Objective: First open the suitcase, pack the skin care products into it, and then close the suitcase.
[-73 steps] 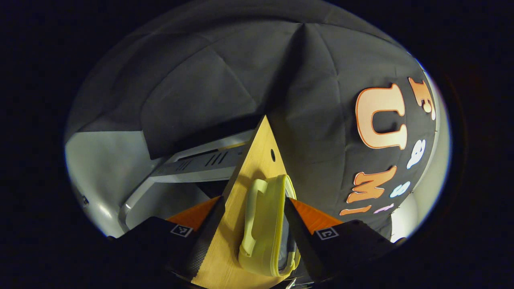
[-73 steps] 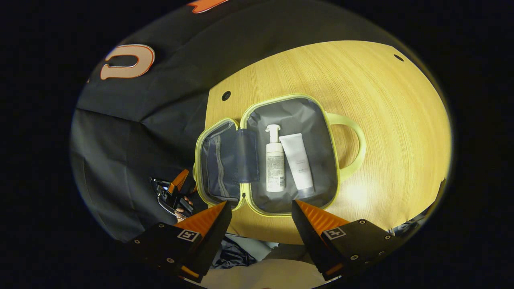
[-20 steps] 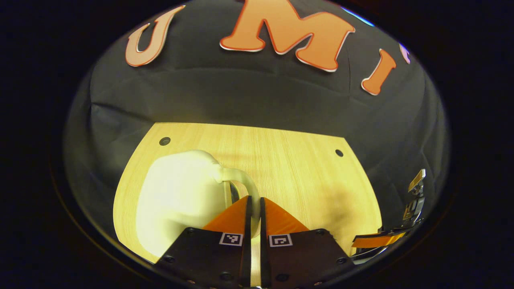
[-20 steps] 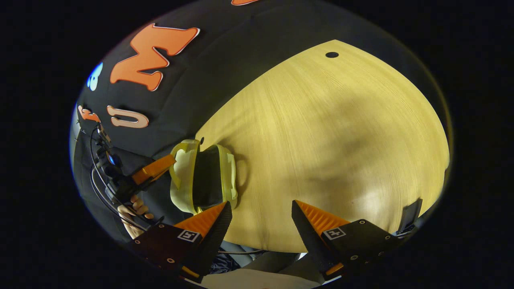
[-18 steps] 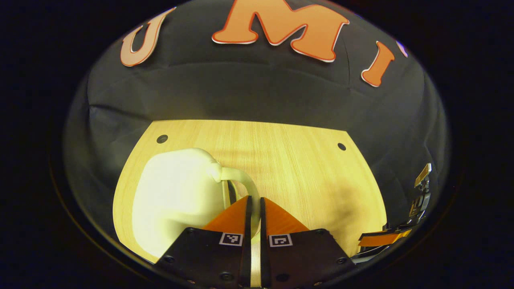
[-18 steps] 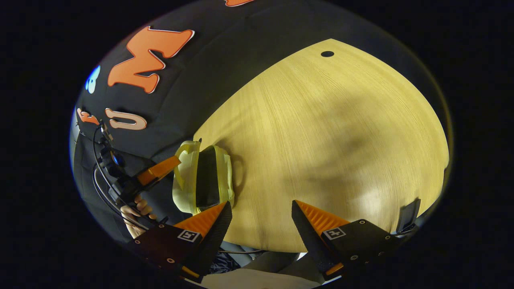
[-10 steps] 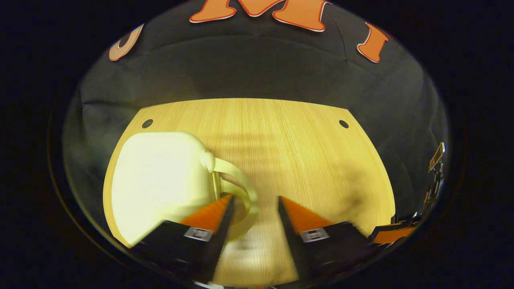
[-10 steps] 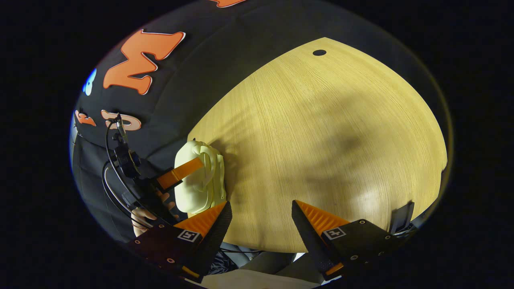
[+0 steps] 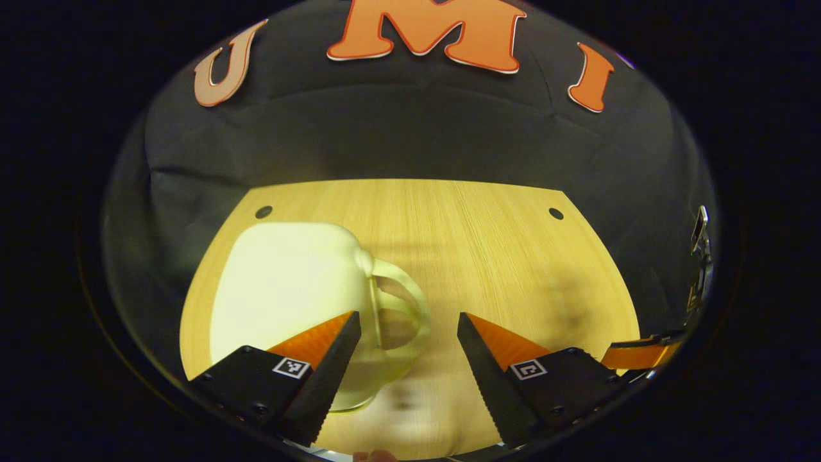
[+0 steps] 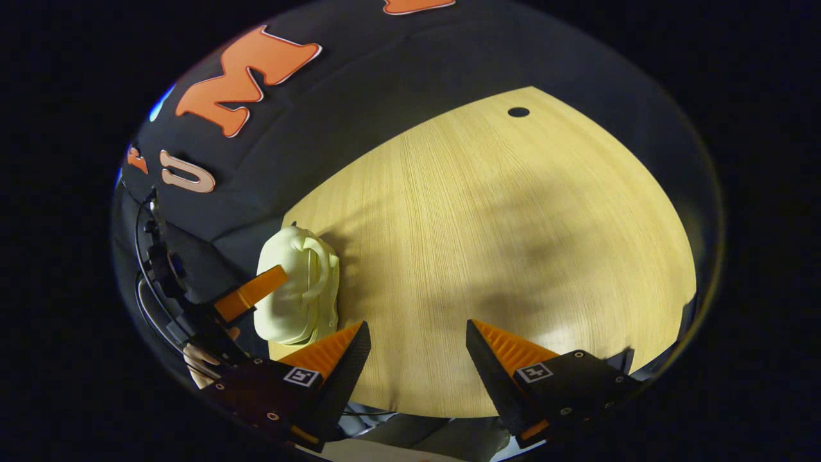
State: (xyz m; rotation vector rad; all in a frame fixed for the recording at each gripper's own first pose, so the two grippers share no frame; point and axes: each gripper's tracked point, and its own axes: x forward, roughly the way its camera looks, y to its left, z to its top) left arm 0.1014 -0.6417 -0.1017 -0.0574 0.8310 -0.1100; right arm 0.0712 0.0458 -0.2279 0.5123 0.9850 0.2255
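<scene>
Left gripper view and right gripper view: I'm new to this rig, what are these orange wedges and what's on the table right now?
Nothing robotic here: a person holds a two-finger claw in each hand, and a fisheye camera rides on each. The orange wedges at the bottom of each view are that claw's own fingers. The left claw stands open just over the handle of the pale yellow suitcase, gripping nothing. The right claw is open above the wooden table. The suitcase looks closed and lies flat.
</scene>
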